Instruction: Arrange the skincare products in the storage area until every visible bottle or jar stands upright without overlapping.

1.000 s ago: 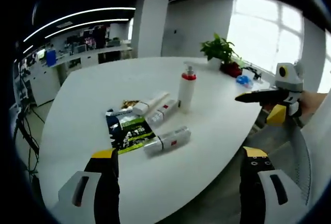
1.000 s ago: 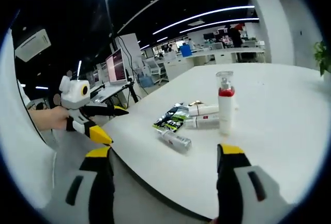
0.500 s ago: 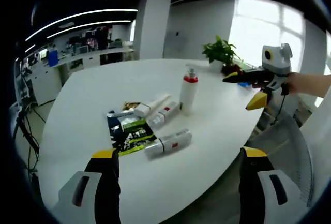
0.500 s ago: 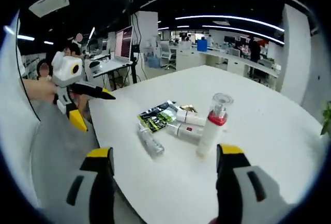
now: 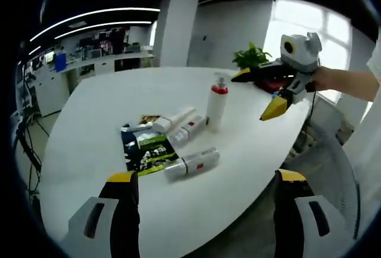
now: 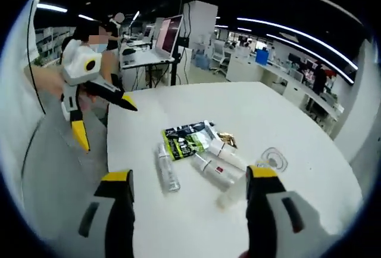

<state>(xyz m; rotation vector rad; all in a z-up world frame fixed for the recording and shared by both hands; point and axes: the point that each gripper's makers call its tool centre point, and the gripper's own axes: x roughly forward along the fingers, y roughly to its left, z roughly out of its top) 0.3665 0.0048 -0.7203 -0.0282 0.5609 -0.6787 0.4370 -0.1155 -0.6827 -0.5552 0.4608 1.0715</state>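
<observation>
White, smooth, round-edged tabletop (image 5: 95,121): one. On it, grouped near the centre:

- Tall white plastic pump bottle with red collar and clear cap (image 5: 215,102): one, standing upright, just beside the lying items. In the right gripper view (image 6: 269,162) it is seen from above, next to that view's right jaw.
- White cylindrical tubes with small red labels: two, lying on their sides, side by side — one cream-white (image 5: 172,119), one with red print (image 5: 187,129).
- Clear, glossy cylindrical bottle with red label (image 5: 192,163): one, lying on its side, apart from the two tubes, next to the pouch.
- Flat black-and-green printed foil pouch (image 5: 146,149): one, lying flat, touching the tubes' ends.
- Small gold crinkled wrapper (image 5: 149,118): one, beside the cream tube.

Potted green leafy plant (image 5: 253,57): one, at the tabletop's far edge.

Left tongs (image 5: 205,192): black jaws with yellow tips, spread wide, grasping nothing, over the near edge of the tabletop.
Right tongs (image 6: 187,187): jaws likewise spread, empty, above the group; in the left gripper view (image 5: 258,94) they hang beyond the pump bottle, held by a hand (image 5: 324,79).
</observation>
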